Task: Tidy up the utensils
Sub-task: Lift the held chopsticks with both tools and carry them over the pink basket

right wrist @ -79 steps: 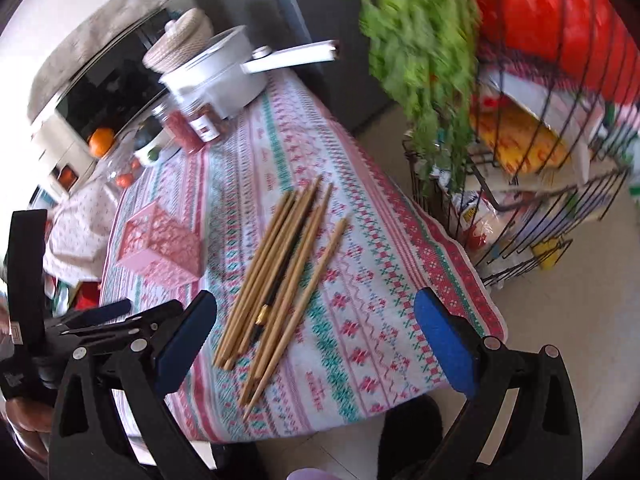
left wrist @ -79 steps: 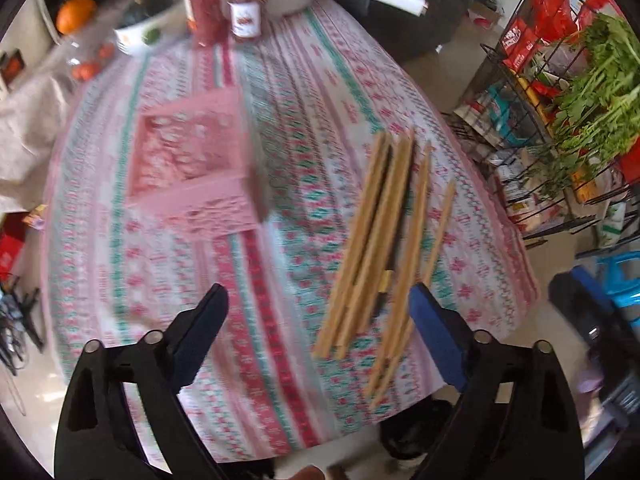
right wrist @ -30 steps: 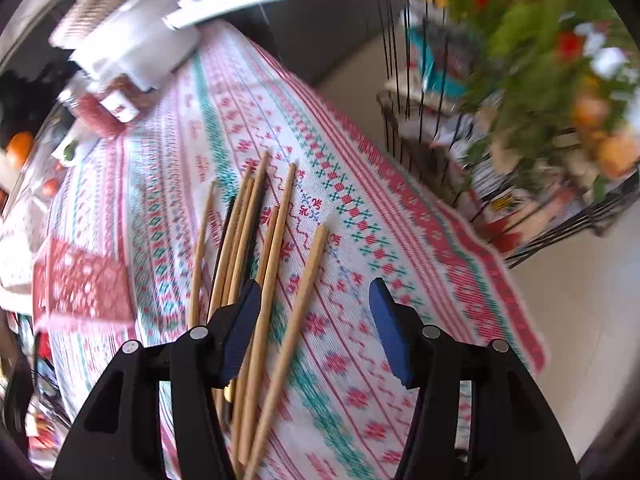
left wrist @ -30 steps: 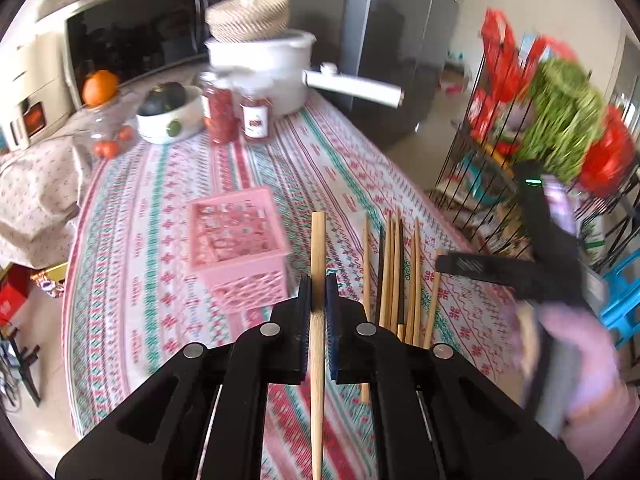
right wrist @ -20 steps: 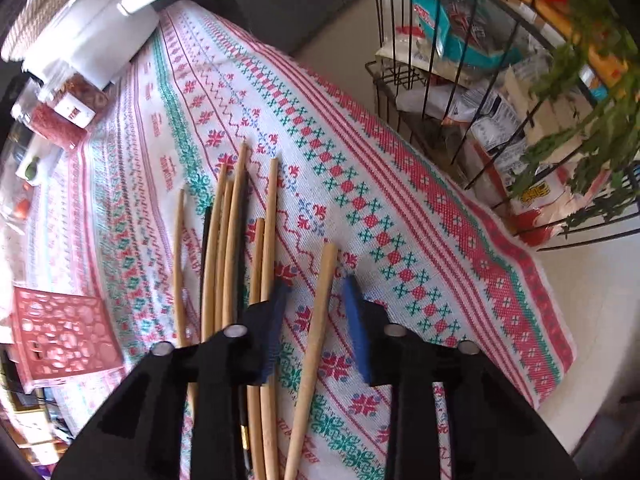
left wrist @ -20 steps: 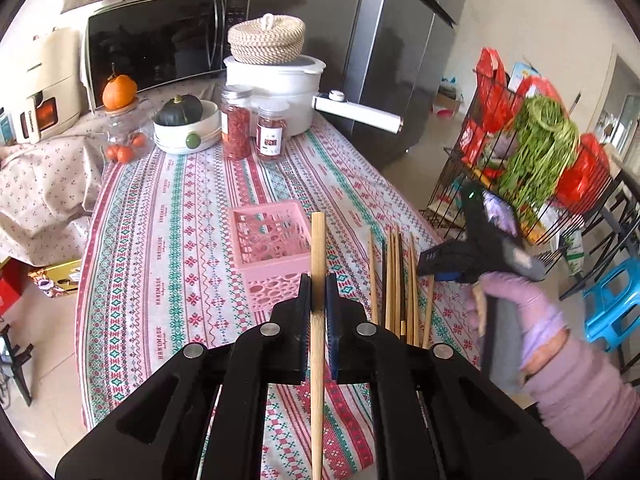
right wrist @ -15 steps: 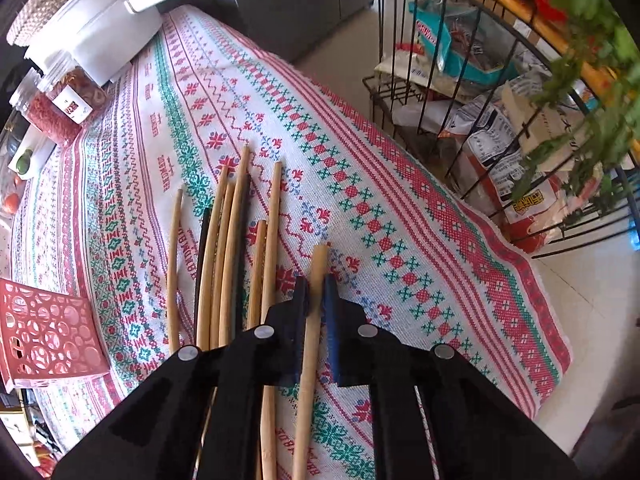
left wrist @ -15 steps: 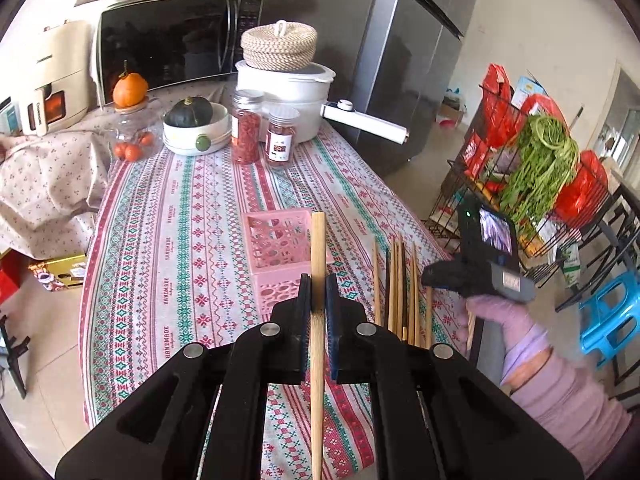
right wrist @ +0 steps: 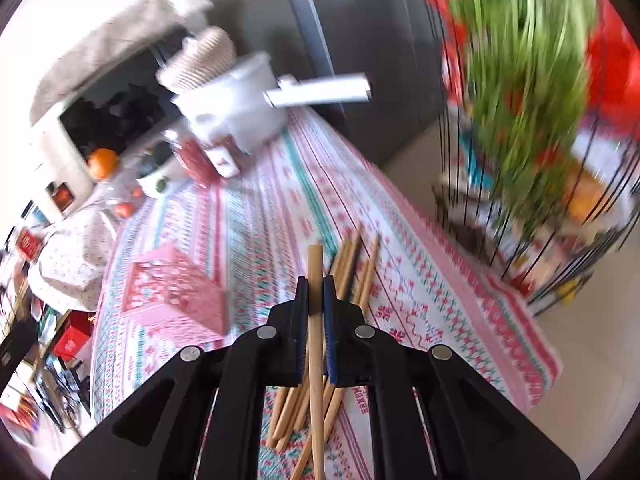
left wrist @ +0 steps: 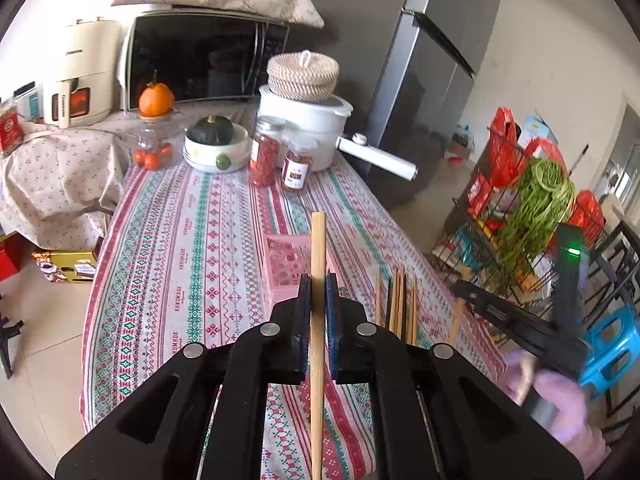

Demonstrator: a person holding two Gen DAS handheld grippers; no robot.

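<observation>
Left gripper (left wrist: 318, 292) clamped on a chopstick (left wrist: 318, 256) above pink basket (left wrist: 286, 264); right gripper (right wrist: 315, 294) pinching another chopstick (right wrist: 315, 276), lifted over remaining chopsticks (right wrist: 352, 264) on tablecloth (right wrist: 280, 208)

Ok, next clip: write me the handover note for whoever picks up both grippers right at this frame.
Left gripper: shut on one wooden chopstick, held clear of the table.
Right gripper: shut on another chopstick, also off the cloth.
Pink basket stands on the tablecloth; it looks empty, though its inside is only partly visible.
The remaining chopsticks lie in a loose bundle to the basket's right, one dark stick among them.
Done: one stick picked up in each gripper.
Left: drop both into the basket, then probably collect the bundle the same way.
</observation>
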